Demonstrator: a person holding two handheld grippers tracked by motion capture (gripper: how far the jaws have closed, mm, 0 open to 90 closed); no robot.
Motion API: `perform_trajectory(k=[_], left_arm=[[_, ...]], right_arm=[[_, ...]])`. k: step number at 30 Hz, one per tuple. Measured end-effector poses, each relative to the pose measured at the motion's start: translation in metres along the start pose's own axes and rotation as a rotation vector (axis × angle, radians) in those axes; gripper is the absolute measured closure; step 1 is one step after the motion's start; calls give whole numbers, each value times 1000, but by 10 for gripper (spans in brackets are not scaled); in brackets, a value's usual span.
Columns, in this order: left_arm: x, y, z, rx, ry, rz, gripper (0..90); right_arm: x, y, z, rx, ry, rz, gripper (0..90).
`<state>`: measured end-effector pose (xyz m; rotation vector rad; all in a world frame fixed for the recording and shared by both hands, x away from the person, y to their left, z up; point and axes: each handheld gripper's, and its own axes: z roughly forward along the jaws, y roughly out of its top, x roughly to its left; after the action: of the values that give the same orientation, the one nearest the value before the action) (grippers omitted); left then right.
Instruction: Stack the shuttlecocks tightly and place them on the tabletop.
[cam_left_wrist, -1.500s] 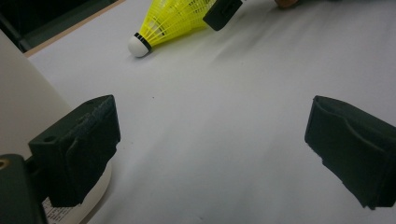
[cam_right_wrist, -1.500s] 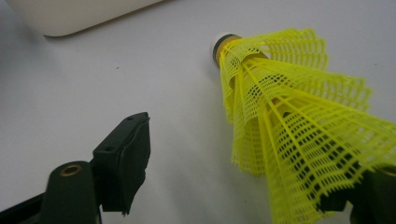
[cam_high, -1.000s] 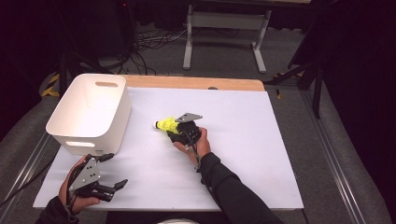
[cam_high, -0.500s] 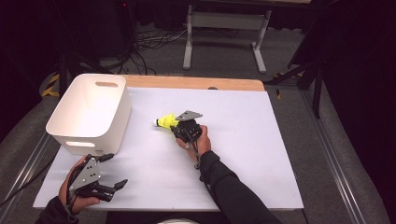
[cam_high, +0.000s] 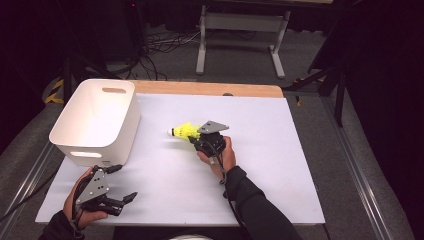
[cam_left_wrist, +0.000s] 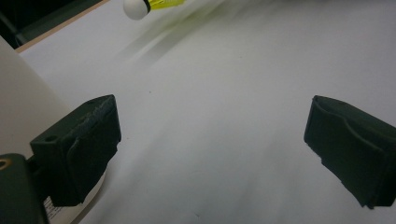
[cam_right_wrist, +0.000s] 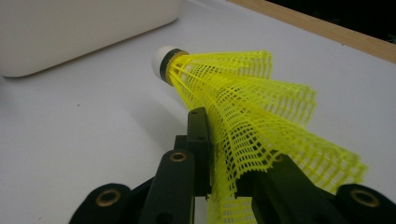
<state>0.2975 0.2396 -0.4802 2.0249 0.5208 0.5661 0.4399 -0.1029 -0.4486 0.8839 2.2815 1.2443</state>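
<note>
A yellow mesh shuttlecock (cam_high: 182, 131) with a white cork tip lies level near the middle of the white table, its cork pointing left toward the bin. My right gripper (cam_high: 194, 141) is shut on its skirt. Its jaws have just been closing, and in the right gripper view they pinch the mesh (cam_right_wrist: 243, 107) at the right gripper (cam_right_wrist: 224, 156). My left gripper (cam_high: 125, 182) rests at the table's front left, open with nothing between its jaws (cam_left_wrist: 210, 149). Far off in the left gripper view, the shuttlecock (cam_left_wrist: 140, 5) hangs a little above the sheet.
A white plastic bin (cam_high: 100, 145) with handle slots stands at the left, just behind the left gripper and close to the left jaw (cam_left_wrist: 18, 93). The white sheet (cam_high: 290, 165) stretches to the right. A wooden strip (cam_high: 210, 89) runs along the far edge.
The right gripper's jaws have closed on the shuttlecock's skirt, and the hand has shifted slightly right with it. The left gripper has stayed put.
</note>
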Motion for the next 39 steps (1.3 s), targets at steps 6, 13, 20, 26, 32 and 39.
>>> perform_trajectory(k=[6,13,20,26,32,39], left_arm=[[0,0,2,9,10,-3,46],[0,1,2,14,28,-1,52],[-1,1,2,16,31,5,59],[-2,1,3,16,38,-4,83],[-3,5,11,24,41,-3,95],[-6,15,26,44,18,28,94]], right_arm=[[0,-3,-18,-39,26,-25,823],[1,-2,-44,-64,70,-74,822],[1,-2,-59,-69,92,-102,821],[2,-3,-65,-58,126,-128,821],[7,-3,-71,-46,156,-167,821],[14,-4,-76,-30,182,-210,821]])
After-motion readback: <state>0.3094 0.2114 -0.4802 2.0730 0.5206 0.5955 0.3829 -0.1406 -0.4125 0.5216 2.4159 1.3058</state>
